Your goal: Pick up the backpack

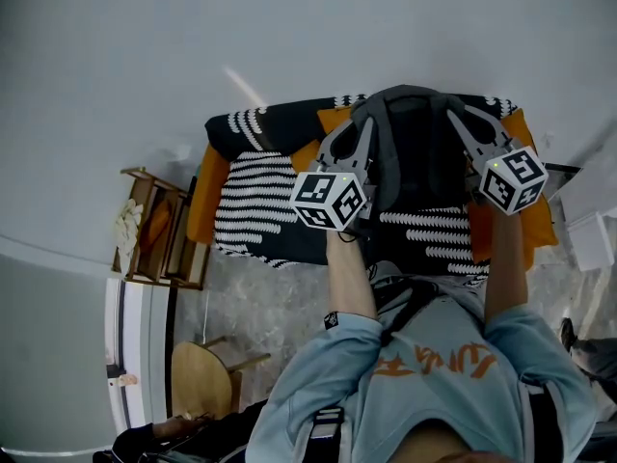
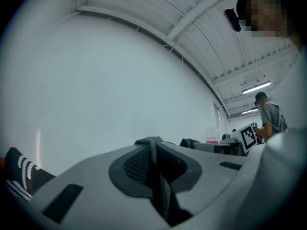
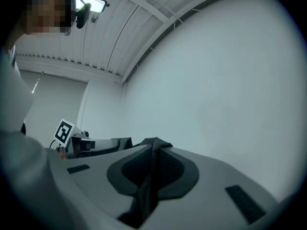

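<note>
So, both tools clamped on the backpack point(image 1: 415, 152)
Both forearms are stretched straight out in front of the person, side by side, tools pointing level at the pale wall point(image 1: 289, 37). Left tool point(image 1: 362, 135) has its jaws nearly together, pinching a dark strap point(image 2: 154, 169); right tool point(image 1: 459, 122) is pinched the same way on the other strap point(image 3: 145, 186). The grey backpack sits between the two tools, over the black-and-white throw point(image 1: 253, 201) on the orange-cushioned couch point(image 1: 207, 196); can't tell if it's clear of it. Wooden rack point(image 1: 154, 234) off to the left.
</note>
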`<state>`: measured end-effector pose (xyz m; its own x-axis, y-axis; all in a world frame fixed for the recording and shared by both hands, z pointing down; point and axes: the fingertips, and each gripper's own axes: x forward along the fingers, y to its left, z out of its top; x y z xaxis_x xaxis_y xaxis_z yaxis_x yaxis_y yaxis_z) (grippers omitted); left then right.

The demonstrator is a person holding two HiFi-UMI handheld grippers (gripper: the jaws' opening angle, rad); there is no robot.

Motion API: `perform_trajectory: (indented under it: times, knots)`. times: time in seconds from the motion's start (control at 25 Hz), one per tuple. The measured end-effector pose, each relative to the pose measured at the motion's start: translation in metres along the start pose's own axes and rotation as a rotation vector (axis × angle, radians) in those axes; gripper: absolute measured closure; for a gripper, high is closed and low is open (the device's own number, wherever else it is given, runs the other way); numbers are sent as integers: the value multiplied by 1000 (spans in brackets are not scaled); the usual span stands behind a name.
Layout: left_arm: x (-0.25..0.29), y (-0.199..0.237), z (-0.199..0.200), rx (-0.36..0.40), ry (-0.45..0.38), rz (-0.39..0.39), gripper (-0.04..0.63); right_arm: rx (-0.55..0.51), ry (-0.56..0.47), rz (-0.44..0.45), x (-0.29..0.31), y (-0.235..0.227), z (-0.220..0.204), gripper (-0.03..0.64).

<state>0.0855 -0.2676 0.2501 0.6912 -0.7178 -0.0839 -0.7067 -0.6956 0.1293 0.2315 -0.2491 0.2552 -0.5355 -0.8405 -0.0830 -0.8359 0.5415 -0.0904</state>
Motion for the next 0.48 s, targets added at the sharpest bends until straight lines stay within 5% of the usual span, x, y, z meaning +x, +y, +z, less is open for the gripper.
perform_trajectory:
  times: [0.48]
  knots:
    - [11, 10, -6, 2, 31, -10, 549, 10, 16, -12, 11, -9, -7, 569]
